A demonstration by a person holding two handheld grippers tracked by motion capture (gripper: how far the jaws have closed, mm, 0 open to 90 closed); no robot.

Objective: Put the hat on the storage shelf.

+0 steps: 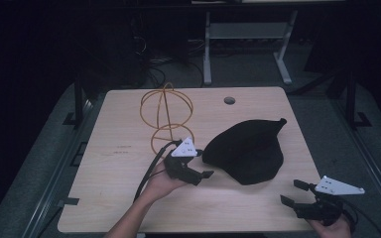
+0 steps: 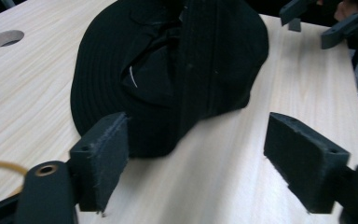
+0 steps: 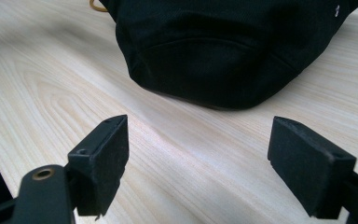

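Where it meets the left gripper [image 1: 204, 165], black hat [image 1: 248, 148] edge indistinct.

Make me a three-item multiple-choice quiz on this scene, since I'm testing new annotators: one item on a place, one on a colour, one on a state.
1. Where does the wire stand sit relative to the hat in the high view?
A. To its left and farther back on the table
B. On top of it
C. At the near right corner

2. What colour is the hat?
A. White
B. Black
C. Red

3. How do the jaws of the left gripper stand?
A. Shut on the hat
B. Shut on the wire stand
C. Open, holding nothing

Answers:
1. A: the orange wire loops stand left of the hat, towards the far edge.
2. B: the cloth is black in all three views.
3. C: the left gripper view shows a wide gap between the jaws, with the hat's edge just ahead of them.
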